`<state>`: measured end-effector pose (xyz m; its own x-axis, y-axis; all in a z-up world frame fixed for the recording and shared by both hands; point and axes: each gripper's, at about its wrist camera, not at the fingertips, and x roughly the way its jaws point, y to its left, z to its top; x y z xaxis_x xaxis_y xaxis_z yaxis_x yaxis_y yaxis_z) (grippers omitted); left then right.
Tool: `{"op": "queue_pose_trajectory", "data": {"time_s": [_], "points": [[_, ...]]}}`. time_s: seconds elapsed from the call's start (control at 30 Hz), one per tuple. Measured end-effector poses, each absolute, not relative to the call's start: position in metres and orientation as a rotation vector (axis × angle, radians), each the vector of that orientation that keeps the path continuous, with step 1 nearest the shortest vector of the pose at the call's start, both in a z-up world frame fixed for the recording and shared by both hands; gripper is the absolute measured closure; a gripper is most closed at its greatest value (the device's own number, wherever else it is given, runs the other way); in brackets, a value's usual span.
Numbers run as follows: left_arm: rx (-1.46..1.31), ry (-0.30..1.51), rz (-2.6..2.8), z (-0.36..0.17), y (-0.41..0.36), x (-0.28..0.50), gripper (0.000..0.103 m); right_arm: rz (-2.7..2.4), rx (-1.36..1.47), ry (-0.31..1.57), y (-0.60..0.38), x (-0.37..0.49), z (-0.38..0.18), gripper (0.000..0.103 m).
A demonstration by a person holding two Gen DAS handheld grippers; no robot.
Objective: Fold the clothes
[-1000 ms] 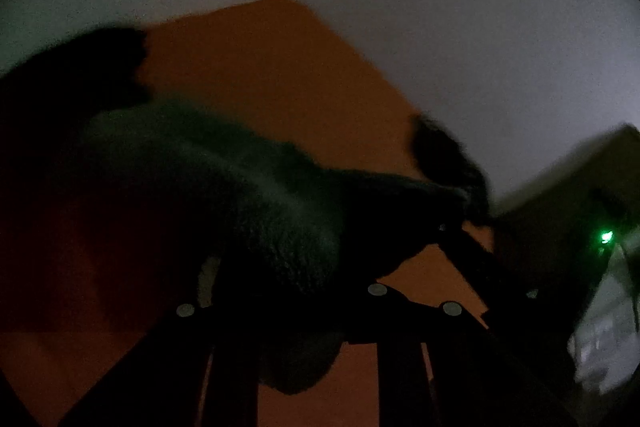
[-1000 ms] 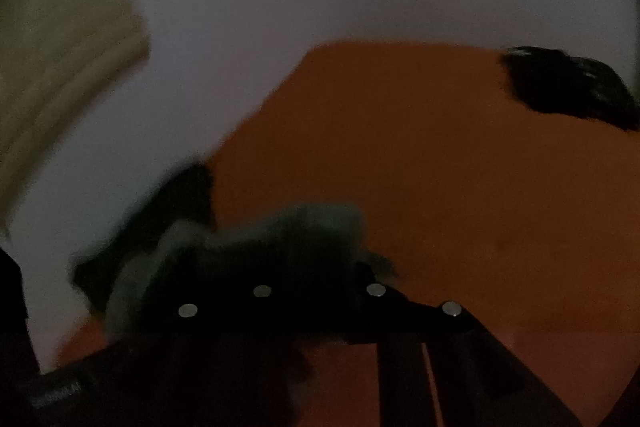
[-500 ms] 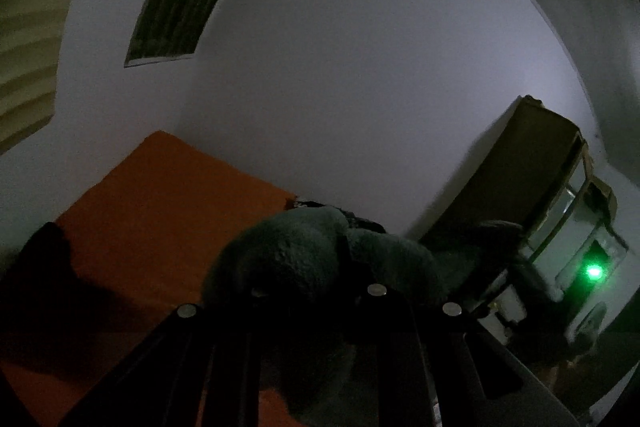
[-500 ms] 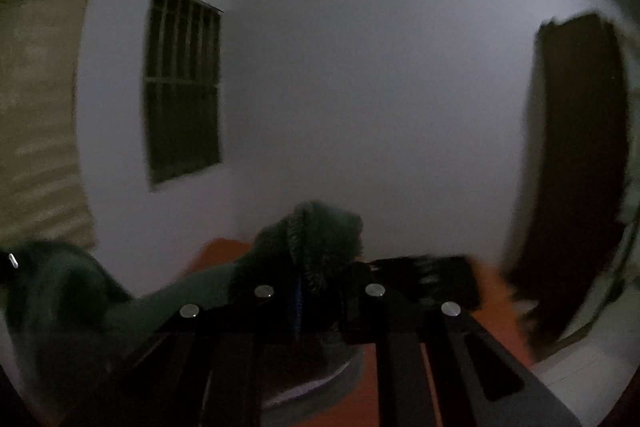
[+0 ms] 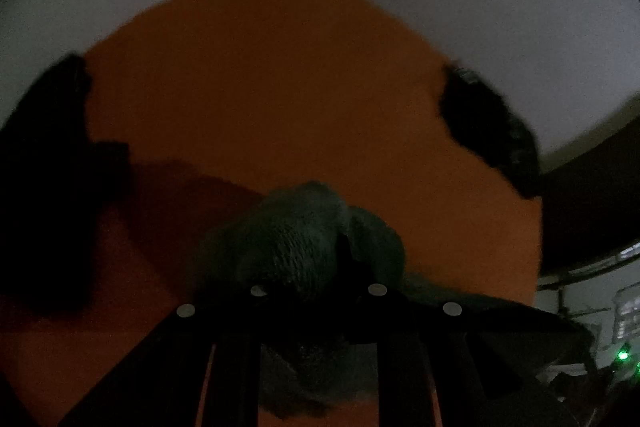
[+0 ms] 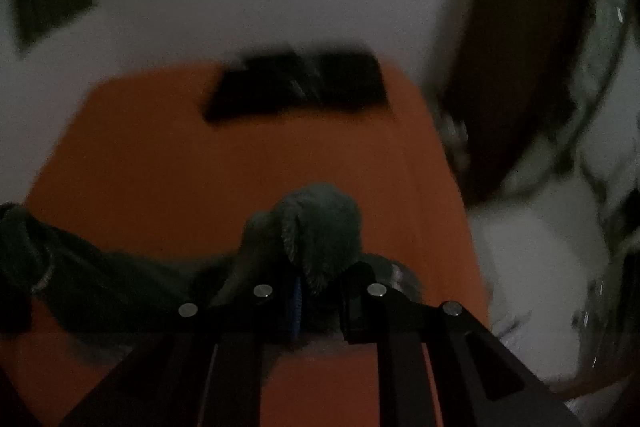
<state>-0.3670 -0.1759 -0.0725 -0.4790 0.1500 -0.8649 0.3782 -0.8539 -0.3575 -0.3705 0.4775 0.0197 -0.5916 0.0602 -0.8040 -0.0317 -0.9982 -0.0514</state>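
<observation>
A fuzzy dark green garment [image 5: 296, 243] bunches over the tips of my left gripper [image 5: 318, 291], which is shut on it; the cloth trails off to the right. In the right wrist view the same green garment [image 6: 320, 223] is pinched in my right gripper [image 6: 318, 291], also shut, and it stretches away to the left [image 6: 80, 267]. Both grippers hold it above an orange bed [image 5: 260, 87]. The room is dim and the fingertips are buried in the cloth.
A black garment [image 5: 488, 127] lies at the bed's right edge, another dark one [image 5: 52, 167] at the left. In the right wrist view a folded black piece [image 6: 296, 87] lies at the far end of the bed [image 6: 160, 147]. A dark wooden cabinet [image 6: 512, 47] stands at right.
Both grippers, which had swung up toward the walls half a second ago, have tipped back down over the bed. The green garment stays gripped in both.
</observation>
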Motion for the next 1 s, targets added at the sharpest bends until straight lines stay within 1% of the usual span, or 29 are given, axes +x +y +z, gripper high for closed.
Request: {"op": "queue_pose_trajectory", "data": {"time_s": [0.07, 0.2, 0.23, 0.3, 0.33, 0.4, 0.43, 0.47, 0.53, 0.57, 0.6, 0.63, 0.7, 0.83, 0.97, 1.0], "points": [[1.515, 0.851, -2.443, -0.101, -0.193, -0.356, 0.086, 2.600, -1.496, -0.011, 0.542, -0.376, -0.046, 0.090], [1.490, 1.050, -2.446, -0.137, -0.236, -0.334, 0.083, 2.471, -1.630, 0.042, 0.633, -0.353, -0.129, 0.086], [1.481, 1.091, -2.448, -0.145, -0.244, -0.328, 0.081, 2.480, -1.629, 0.085, 0.641, -0.353, -0.135, 0.085], [1.452, 1.115, -2.472, -0.151, -0.251, -0.312, 0.067, 2.507, -1.610, 0.169, 0.656, -0.351, -0.145, 0.084], [1.441, 1.118, -2.486, -0.152, -0.252, -0.305, 0.064, 2.518, -1.587, 0.171, 0.658, -0.348, -0.148, 0.077], [1.437, 1.065, -2.534, -0.142, -0.244, -0.292, 0.045, 2.533, -1.540, 0.158, 0.652, -0.339, -0.153, 0.045], [1.434, 1.038, -2.558, -0.137, -0.240, -0.286, 0.042, 2.536, -1.516, 0.144, 0.646, -0.332, -0.156, 0.040], [1.432, 1.011, -2.582, -0.132, -0.236, -0.280, 0.041, 2.554, -1.493, 0.125, 0.639, -0.326, -0.149, 0.038], [1.426, 0.955, -2.628, -0.122, -0.228, -0.267, 0.041, 2.570, -1.439, 0.016, 0.624, -0.324, -0.141, 0.038], [1.422, 0.927, -2.651, -0.117, -0.224, -0.261, 0.037, 2.562, -1.412, -0.043, 0.618, -0.324, -0.136, 0.038], [1.419, 0.898, -2.674, -0.112, -0.219, -0.255, 0.028, 2.570, -1.379, -0.090, 0.612, -0.320, -0.132, 0.038], [1.415, 0.870, -2.696, -0.107, -0.215, -0.248, 0.025, 2.577, -1.345, -0.136, 0.606, -0.316, -0.128, 0.038], [1.415, 0.805, -2.736, -0.099, -0.206, -0.238, 0.025, 2.660, -1.345, -0.099, 0.590, -0.296, -0.103, 0.038], [1.537, 0.600, -2.733, -0.116, -0.174, -0.252, 0.025, 2.762, -1.331, -0.032, 0.570, -0.292, -0.095, 0.038], [1.620, 0.691, -2.618, -0.154, -0.154, -0.292, 0.025, 2.843, -1.434, 0.067, 0.552, -0.295, -0.110, 0.037], [1.635, 0.709, -2.601, -0.165, -0.150, -0.297, 0.025, 2.862, -1.468, 0.095, 0.547, -0.296, -0.115, 0.035]]}}
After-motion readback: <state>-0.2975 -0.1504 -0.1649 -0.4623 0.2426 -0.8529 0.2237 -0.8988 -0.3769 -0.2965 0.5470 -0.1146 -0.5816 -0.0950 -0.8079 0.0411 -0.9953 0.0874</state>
